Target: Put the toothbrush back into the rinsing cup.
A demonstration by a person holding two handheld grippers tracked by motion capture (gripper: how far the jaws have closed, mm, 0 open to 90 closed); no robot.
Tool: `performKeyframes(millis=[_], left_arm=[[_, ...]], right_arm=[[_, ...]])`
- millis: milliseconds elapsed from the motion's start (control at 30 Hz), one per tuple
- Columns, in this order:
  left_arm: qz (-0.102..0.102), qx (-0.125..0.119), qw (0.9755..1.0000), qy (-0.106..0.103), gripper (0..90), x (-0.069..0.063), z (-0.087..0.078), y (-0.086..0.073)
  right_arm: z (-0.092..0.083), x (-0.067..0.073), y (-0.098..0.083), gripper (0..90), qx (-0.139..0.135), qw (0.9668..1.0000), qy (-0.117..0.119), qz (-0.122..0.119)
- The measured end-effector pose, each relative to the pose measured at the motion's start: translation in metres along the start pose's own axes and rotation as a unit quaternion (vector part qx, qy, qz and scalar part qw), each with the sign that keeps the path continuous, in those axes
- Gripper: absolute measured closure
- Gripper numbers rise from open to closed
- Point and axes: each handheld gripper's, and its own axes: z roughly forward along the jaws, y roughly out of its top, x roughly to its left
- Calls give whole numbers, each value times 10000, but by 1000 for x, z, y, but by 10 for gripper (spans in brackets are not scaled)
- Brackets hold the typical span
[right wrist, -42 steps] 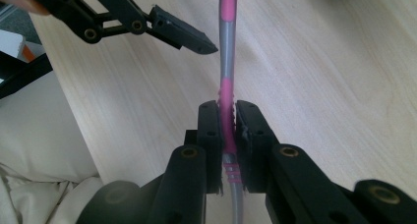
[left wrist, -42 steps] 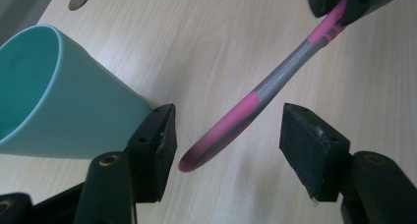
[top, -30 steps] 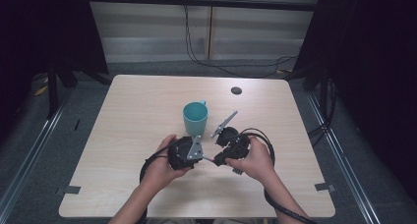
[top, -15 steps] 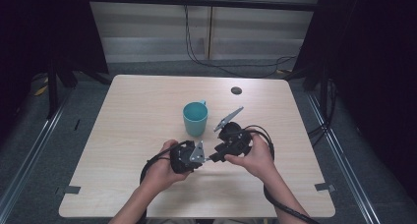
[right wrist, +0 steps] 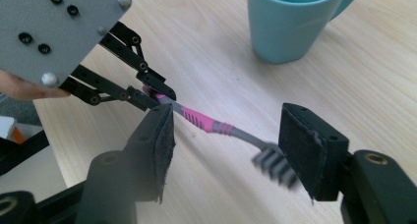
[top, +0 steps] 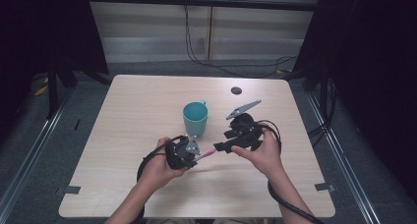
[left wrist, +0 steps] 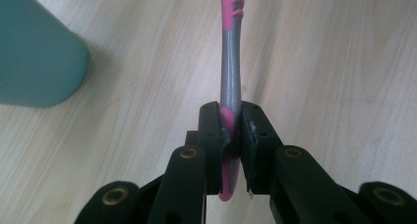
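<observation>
While left gripper (left wrist: pixel 231 130) clamps toothbrush (left wrist: pixel 230 71), right gripper (right wrist: pixel 226 155) has just been opening

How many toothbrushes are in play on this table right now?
1. The pink and grey toothbrush is clamped at its handle end in the left gripper, just in front of the teal mug; its bristle head sits between the right gripper's open jaws. None seems hidden.

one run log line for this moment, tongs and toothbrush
left tongs: shut on toothbrush handle | right tongs: just opened, pads off the toothbrush, head between them | mug: upright on table
</observation>
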Motion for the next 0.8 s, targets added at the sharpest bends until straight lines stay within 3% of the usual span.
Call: performKeyframes(millis=[300, 433, 500, 800], left_arm=[[-378, -15, 9993, -34, 808, 9, -4, -9], [-690, -39, 9976, -103, 808, 15, -6, -13], [-824, -80, 9965, -84, 808, 16, -7, -15], [-1085, -282, 9936, -134, 807, 23, -14, -15]], right_arm=[[-13, -13, -6, 340, -243, 9993, -80, 289], [-17, -17, -10, 333, -353, 9985, -88, 414], [-17, -18, -13, 329, -319, 9987, -87, 386], [-6, -19, -24, 336, -295, 9985, 14, 455]])
